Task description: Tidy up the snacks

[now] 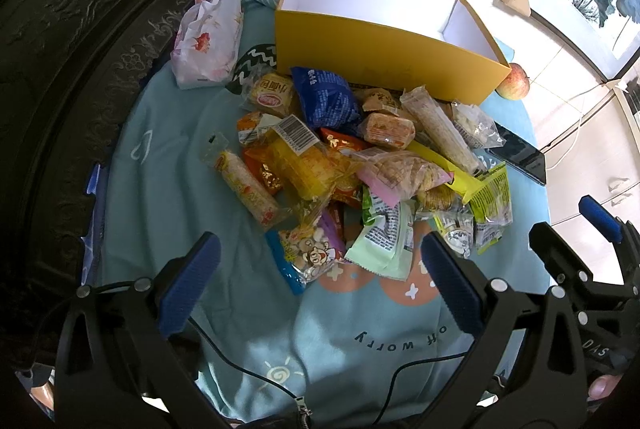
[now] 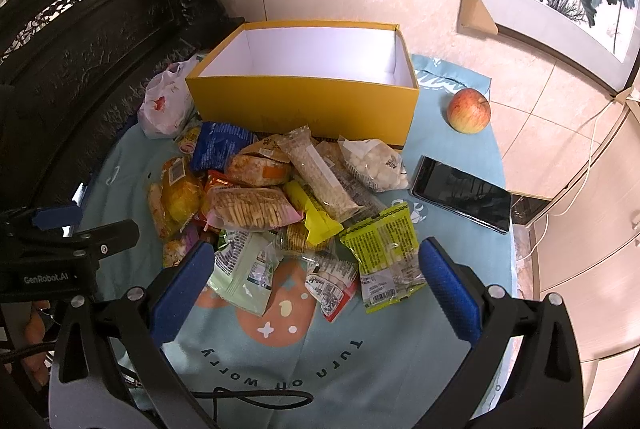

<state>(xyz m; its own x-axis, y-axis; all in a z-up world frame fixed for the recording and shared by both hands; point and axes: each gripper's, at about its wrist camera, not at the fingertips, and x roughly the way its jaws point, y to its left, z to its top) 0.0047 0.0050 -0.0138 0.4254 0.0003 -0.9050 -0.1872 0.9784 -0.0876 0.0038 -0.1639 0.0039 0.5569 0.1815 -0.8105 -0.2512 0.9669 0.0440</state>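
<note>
Both grippers, left point(image 1: 320, 269) and right point(image 2: 312, 275), gape wide, holding nothing. Snack pile point(image 2: 280, 205) sits mid-cloth, touching yellow box point(image 2: 304, 105) at 12 o'clock. Phone point(image 2: 462, 193) and apple point(image 2: 468, 110) at 2, floral bag point(image 2: 164, 105) at 10.

— What carries it all?
— A round table under a light blue printed cloth point(image 2: 460, 149).
— And on the cloth?
— A yellow box point(image 2: 304, 105) at the far side, a snack pile point(image 2: 280, 205) heaped just near of it, a floral bag point(image 2: 166, 105) far left, an apple point(image 2: 469, 110) far right, and a phone point(image 2: 462, 193) right of the pile.
</note>
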